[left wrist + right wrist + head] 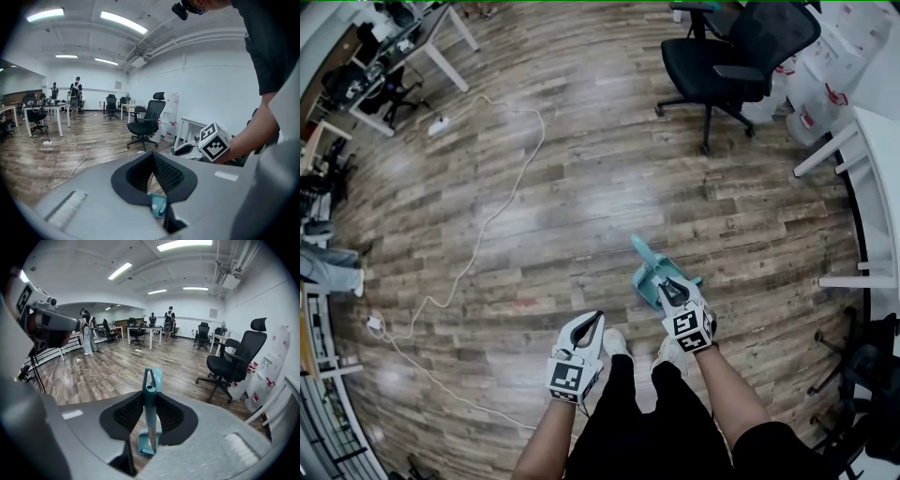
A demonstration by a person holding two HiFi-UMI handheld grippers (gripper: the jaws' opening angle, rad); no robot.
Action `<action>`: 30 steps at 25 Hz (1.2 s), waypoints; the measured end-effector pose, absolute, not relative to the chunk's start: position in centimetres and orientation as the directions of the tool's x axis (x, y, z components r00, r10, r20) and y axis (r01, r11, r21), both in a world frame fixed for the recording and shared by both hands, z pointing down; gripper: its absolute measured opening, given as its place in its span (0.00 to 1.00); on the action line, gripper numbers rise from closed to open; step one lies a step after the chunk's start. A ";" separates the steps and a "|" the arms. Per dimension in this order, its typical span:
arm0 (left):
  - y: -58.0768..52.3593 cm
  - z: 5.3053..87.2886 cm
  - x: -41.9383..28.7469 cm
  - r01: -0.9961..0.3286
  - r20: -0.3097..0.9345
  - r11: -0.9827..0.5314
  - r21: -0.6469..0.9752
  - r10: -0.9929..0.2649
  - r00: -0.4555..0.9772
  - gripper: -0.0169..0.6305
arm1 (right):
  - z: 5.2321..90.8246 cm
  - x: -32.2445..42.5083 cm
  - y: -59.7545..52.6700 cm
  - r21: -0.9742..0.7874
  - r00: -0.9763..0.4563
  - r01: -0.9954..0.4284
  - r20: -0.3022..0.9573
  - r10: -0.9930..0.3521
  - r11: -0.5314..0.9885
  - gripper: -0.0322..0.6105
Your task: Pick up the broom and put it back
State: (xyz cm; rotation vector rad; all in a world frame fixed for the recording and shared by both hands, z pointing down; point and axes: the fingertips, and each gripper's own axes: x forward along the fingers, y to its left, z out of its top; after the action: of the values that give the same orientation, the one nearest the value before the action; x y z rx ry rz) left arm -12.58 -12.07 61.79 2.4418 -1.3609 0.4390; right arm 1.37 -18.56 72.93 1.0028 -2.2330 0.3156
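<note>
Our right tongs are pinching the broom by its thin teal handle. The handle stands nearly upright between the pads, with its hanging loop above them and the teal head below. The broom hangs over the wooden floor, just in front of our shoes. Our left tongs are pressed together at the tips, hold nothing and hover beside the right pair.

The handle is slim and smooth, and the pads grip only a short stretch of it. We judge that a quick swing could make the broom pivot in the pads or slide down through them. If we carry it low, the head could catch on the floor and twist the handle loose. A white cable snakes across the floor to our left and an office chair stands ahead. Either could snag the broom or our feet if we walk that way without looking.

We cannot see where the broom belongs, since no rack or corner for it shows in any view. In the head view the right tongs cover most of the broom's lower part. We cannot tell whether the head has cleared the floor or rests on it. A teal scrap shows through the gap under the left pads, too little to identify with certainty.
</note>
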 end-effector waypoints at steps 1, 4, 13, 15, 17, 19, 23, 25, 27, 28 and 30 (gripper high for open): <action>-12.0 61.8 -12.5 -0.856 0.409 -0.503 0.119 -0.761 0.503 0.05 | 72.9 1.6 -18.3 0.049 -0.486 -0.737 0.656 -0.578 0.675 0.19; -11.7 61.8 -12.2 -0.852 0.409 -0.511 0.115 -0.757 0.509 0.05 | 72.7 2.1 -17.7 0.054 -0.482 -0.741 0.652 -0.586 0.669 0.19; -11.0 61.6 -11.0 -0.841 0.405 -0.529 0.112 -0.749 0.525 0.05 | 71.8 3.9 -15.4 0.054 -0.489 -0.741 0.639 -0.593 0.669 0.19; -10.9 61.5 -10.9 -0.839 0.402 -0.534 0.109 -0.748 0.528 0.05 | 71.5 4.3 -14.9 0.052 -0.491 -0.744 0.633 -0.599 0.666 0.19; -10.7 61.4 -10.6 -0.834 0.401 -0.542 0.105 -0.744 0.534 0.05 | 71.0 4.7 -14.5 0.050 -0.491 -0.750 0.626 -0.605 0.660 0.19; -10.5 61.2 -10.3 -0.829 0.400 -0.550 0.101 -0.741 0.540 0.05 | 70.4 4.9 -14.1 0.046 -0.495 -0.753 0.619 -0.611 0.656 0.19; -10.5 60.8 -9.3 -0.821 0.405 -0.562 0.100 -0.731 0.549 0.05 | 68.9 5.4 -12.7 0.039 -0.511 -0.750 0.600 -0.616 0.660 0.19; -10.4 60.6 -8.7 -0.814 0.401 -0.574 0.092 -0.726 0.558 0.05 | 67.8 5.6 -12.0 0.040 -0.522 -0.747 0.583 -0.622 0.664 0.19; -10.5 60.5 -8.2 -0.804 0.390 -0.589 0.079 -0.724 0.569 0.05 | 66.6 5.8 -11.4 0.038 -0.535 -0.745 0.562 -0.630 0.666 0.19; -10.5 60.3 -8.1 -0.800 0.388 -0.595 0.075 -0.722 0.573 0.05 | 66.0 5.9 -11.1 0.036 -0.541 -0.744 0.551 -0.635 0.667 0.19; -10.7 59.9 -8.0 -0.795 0.384 -0.603 0.068 -0.719 0.579 0.05 | 64.6 6.0 -10.9 0.037 -0.552 -0.744 0.528 -0.646 0.667 0.19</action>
State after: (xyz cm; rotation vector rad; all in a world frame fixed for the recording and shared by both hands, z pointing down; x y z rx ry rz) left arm -7.97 -10.73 59.90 2.5774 -1.2581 0.4705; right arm 6.01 -10.90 64.61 1.0760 -2.3746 0.2600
